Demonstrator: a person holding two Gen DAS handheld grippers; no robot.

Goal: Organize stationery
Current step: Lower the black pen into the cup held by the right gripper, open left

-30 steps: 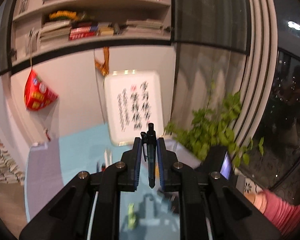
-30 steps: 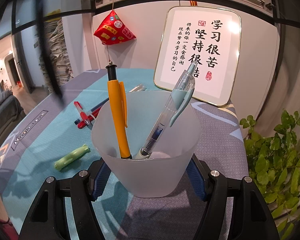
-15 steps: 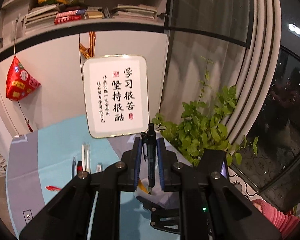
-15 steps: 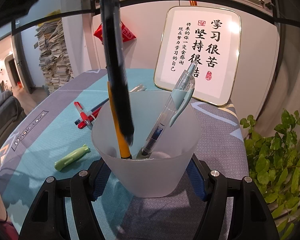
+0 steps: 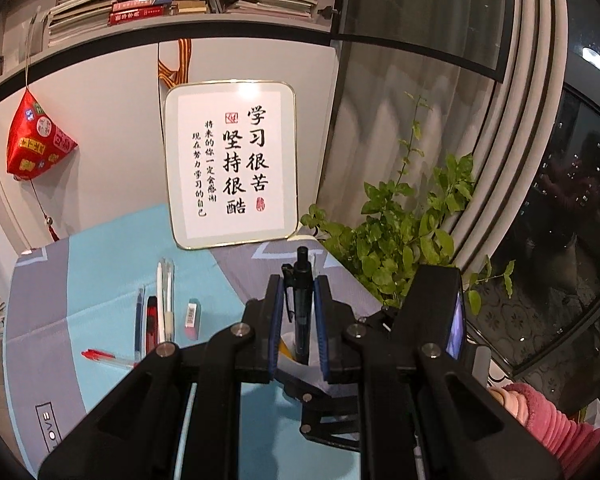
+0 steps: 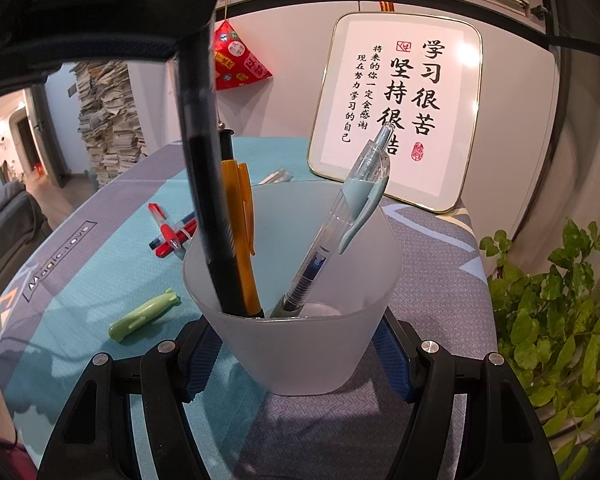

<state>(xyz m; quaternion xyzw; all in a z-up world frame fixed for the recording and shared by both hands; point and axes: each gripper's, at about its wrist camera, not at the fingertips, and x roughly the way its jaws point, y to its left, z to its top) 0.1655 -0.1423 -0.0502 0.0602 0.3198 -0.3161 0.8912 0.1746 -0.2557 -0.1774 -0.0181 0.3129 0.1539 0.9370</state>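
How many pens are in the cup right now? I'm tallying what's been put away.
3. The orange pen leans at the left, the clear blue-clip pen leans right, and the black pen, lowered in beside the orange one, is gripped by the left gripper. The frosted cup hides none.

I see a white wall [image 5: 100,128] behind the table, a bookshelf [image 5: 180,4] above it, a framed calligraphy panel [image 5: 232,164] leaning there, a leafy plant [image 5: 400,232] beside dark night windows [image 5: 572,200].

The cup [image 6: 300,344] is frosted matt plastic, the black pen [image 6: 204,184] glossy, the tablecloth [image 6: 428,280] woven cloth.
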